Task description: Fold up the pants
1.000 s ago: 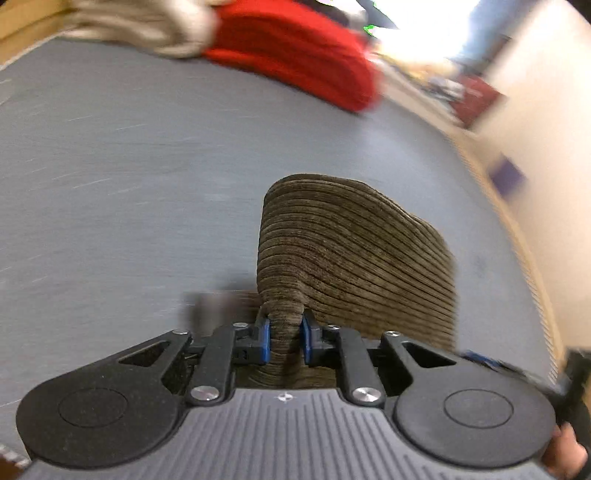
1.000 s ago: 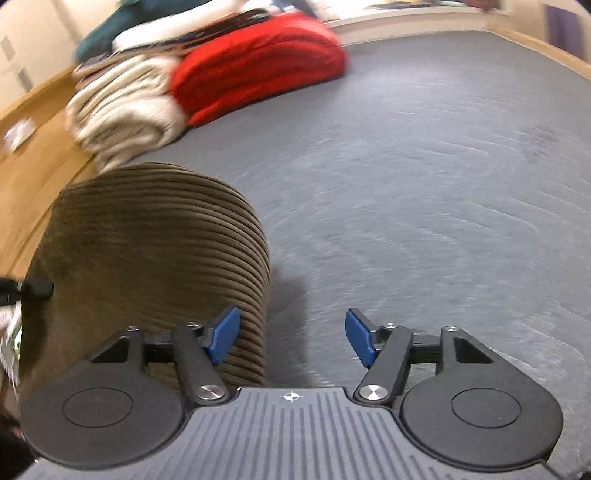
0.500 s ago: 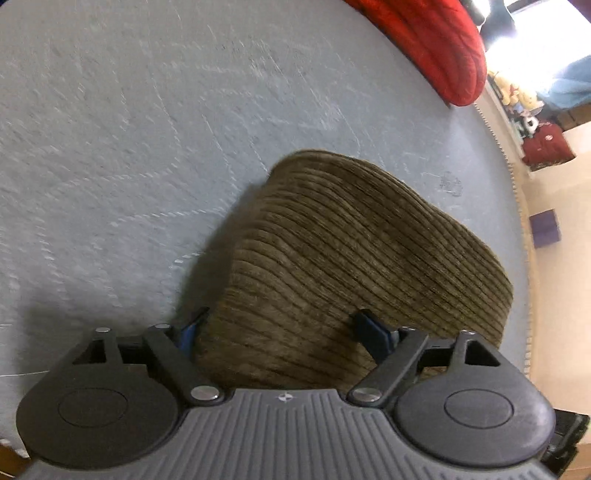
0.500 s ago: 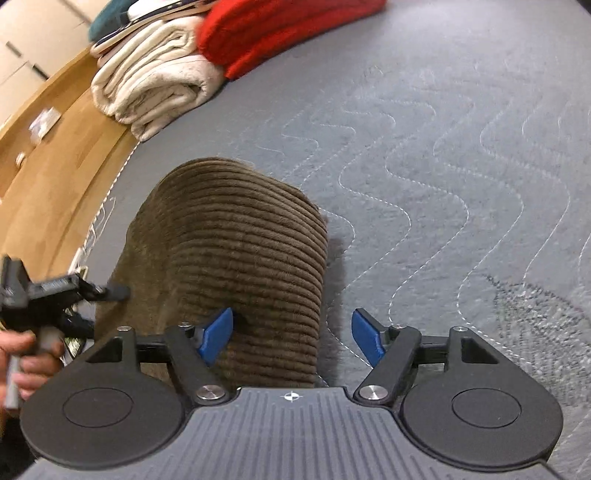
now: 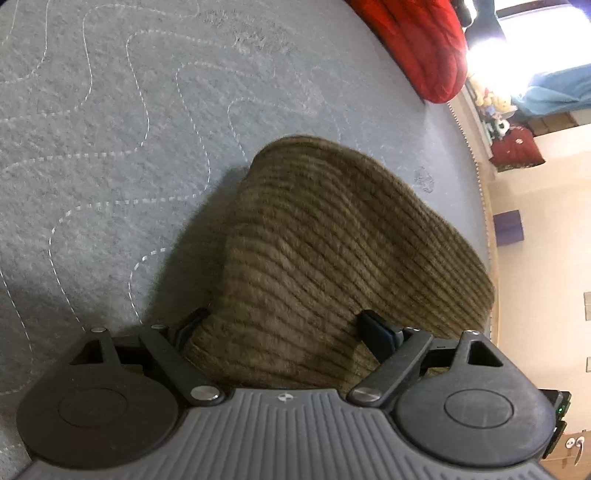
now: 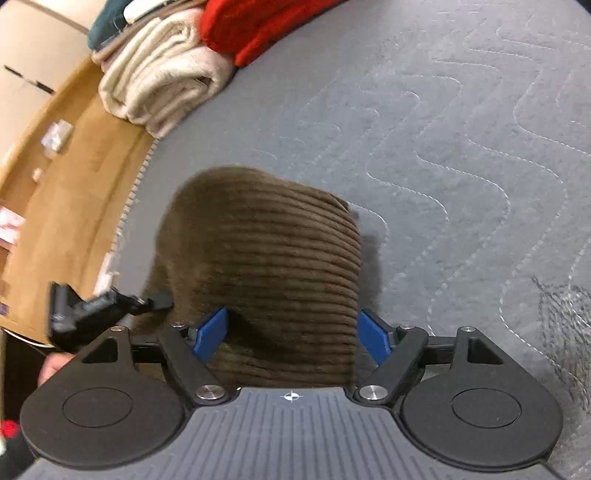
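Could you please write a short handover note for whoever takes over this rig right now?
Left tongs: open, with the brown corduroy pants between the fingers but not pinched.
Right tongs: jaws opening, the pants' right edge between the pads, not gripped.
Pants: a compact folded bundle lying on the grey quilted mat, close to its near edge.
Other folded laundry, a cream towel and a red garment, is stacked at the far side.
Done: the fold looks finished and set down.
Left: probably draw both tongs back and check that the bundle holds; perhaps move it to the stack.
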